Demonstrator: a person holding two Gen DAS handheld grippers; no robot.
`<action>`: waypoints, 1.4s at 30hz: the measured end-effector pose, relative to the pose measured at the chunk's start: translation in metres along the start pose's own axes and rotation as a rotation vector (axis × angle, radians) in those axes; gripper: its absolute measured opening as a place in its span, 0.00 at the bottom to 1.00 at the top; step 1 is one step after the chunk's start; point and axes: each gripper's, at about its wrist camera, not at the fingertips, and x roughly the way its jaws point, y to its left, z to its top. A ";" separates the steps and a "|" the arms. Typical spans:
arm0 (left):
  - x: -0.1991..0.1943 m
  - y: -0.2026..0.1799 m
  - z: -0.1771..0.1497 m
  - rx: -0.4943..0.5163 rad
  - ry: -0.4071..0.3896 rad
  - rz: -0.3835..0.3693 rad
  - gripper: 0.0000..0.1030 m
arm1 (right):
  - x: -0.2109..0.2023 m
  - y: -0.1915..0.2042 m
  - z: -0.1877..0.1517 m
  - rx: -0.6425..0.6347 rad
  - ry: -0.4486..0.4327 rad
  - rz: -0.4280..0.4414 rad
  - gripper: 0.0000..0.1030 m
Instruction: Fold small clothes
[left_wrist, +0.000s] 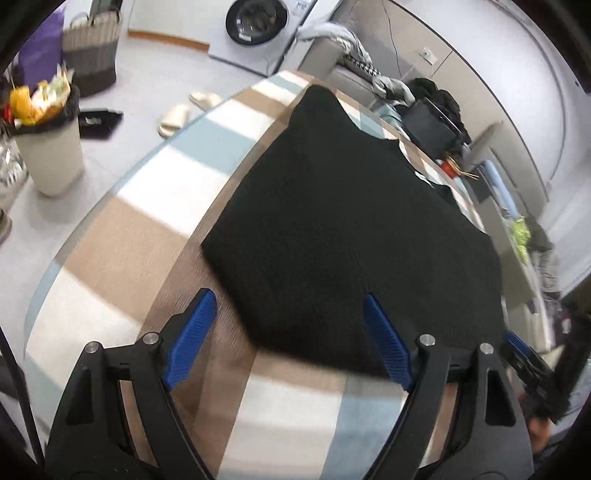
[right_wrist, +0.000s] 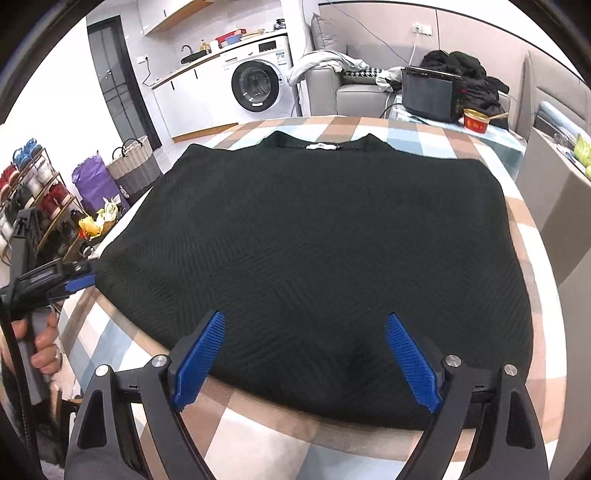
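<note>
Black knit garment (right_wrist: 314, 251) lies spread flat on the checked worktop (right_wrist: 266, 443), collar label at its far edge. Both claws are released and grasp nothing: the left claw (left_wrist: 290, 339) at its near-left corner, the right claw (right_wrist: 306, 360) over its near hem.

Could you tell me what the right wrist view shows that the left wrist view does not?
Only the right wrist view shows the garment's white neck label, the shoe rack and the left gripper at the garment's left edge. Only the left wrist view shows the pale slippers on the floor and the whole overfilled bin. Both show the black garment spread flat on the checked tablecloth, the washing machine, the woven basket, and open jaws.
</note>
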 end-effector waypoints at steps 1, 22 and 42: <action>0.005 -0.006 0.001 0.005 -0.021 0.012 0.77 | 0.001 0.000 -0.001 0.000 0.004 -0.002 0.88; -0.008 -0.024 0.025 0.088 -0.143 -0.069 0.17 | 0.012 -0.025 -0.011 0.065 0.029 -0.015 0.88; -0.040 -0.240 0.031 0.563 -0.208 -0.292 0.17 | -0.029 -0.077 -0.022 0.197 -0.035 -0.041 0.88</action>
